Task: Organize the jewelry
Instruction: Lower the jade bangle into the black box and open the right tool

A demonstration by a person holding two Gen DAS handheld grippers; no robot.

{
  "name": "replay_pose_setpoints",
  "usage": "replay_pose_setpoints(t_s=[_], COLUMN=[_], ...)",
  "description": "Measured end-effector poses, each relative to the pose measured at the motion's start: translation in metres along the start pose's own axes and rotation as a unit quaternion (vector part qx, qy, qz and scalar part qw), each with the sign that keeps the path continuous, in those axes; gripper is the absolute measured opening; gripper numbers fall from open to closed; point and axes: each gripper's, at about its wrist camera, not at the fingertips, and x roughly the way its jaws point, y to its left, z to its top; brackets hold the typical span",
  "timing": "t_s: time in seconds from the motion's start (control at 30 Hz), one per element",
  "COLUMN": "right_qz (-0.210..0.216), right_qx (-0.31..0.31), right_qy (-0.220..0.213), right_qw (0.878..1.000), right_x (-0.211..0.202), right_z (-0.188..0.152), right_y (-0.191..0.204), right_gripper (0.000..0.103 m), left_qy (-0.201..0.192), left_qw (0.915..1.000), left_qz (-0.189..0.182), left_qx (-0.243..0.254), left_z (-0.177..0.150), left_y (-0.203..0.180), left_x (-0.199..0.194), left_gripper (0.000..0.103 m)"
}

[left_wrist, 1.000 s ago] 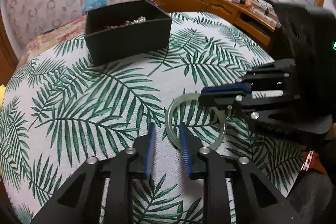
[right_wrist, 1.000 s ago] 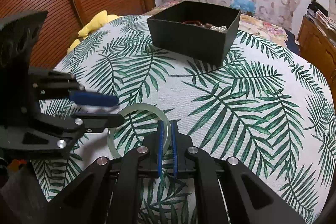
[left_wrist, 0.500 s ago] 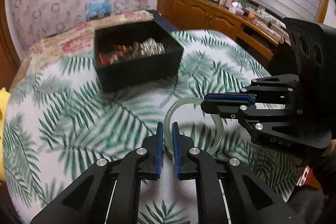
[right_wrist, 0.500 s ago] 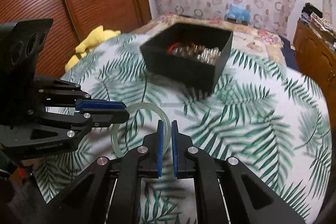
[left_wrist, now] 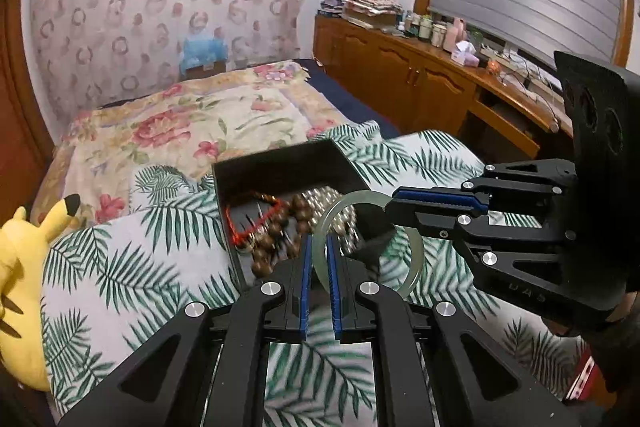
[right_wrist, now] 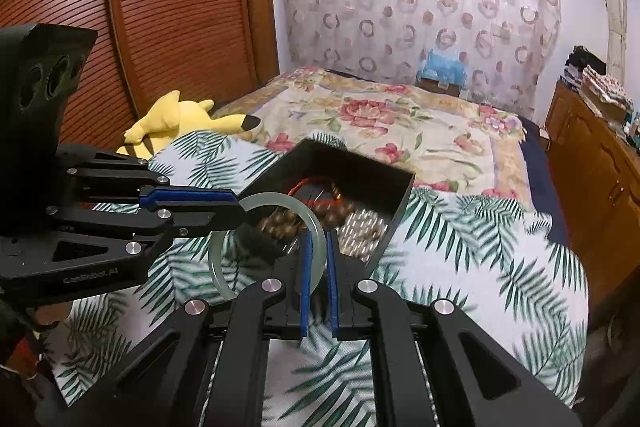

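Over the palm-leaf bedspread (left_wrist: 132, 279) and the open black jewelry box (left_wrist: 280, 167), with its wooden beads and pearls, you held the pale green bangle (left_wrist: 416, 259) in the air near the box's front corner. Your left tool (left_wrist: 317, 263) and right tool (right_wrist: 317, 259) were each closed almost fully on its rim, at opposite sides. The bangle looked rigid, glassy-smooth and likely brittle if dropped, so a firm pinch across the band's thickness suited it better than pressing its slick curved face.
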Motion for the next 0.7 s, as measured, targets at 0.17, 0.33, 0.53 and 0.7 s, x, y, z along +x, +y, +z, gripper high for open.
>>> replay_pose_setpoints(t_s=[0.17,0.33,0.53,0.7], right_qz=[-0.003,0.001,0.012,0.011], right_qx=[-0.008,-0.006,0.010,0.008], right_qy=[-0.001,-0.001,0.024,0.037], right_qw=[1.000,1.000,1.000,0.999], right_x=[0.015,0.034,0.063,0.072], right_z=[0.019,0.032,0.034,0.027], right_y=[-0.008,-0.017,-0.025,-0.023], right_gripper=[0.009,0.009,0.011,0.012], left_qy=[-0.004,-0.005,0.013,0.023], left_qw=[0.9999,0.9997,0.9994,0.9991], left_qz=[0.009,0.018,0.024,0.022], left_qx=[-0.007,-0.015,-0.023,-0.026], left_z=[0.016,0.028,0.029,0.025], left_y=[0.012,0.027,0.038,0.040], left_x=[0.013,0.025,0.047,0.055], left_gripper=[0.007,0.006,0.007,0.007])
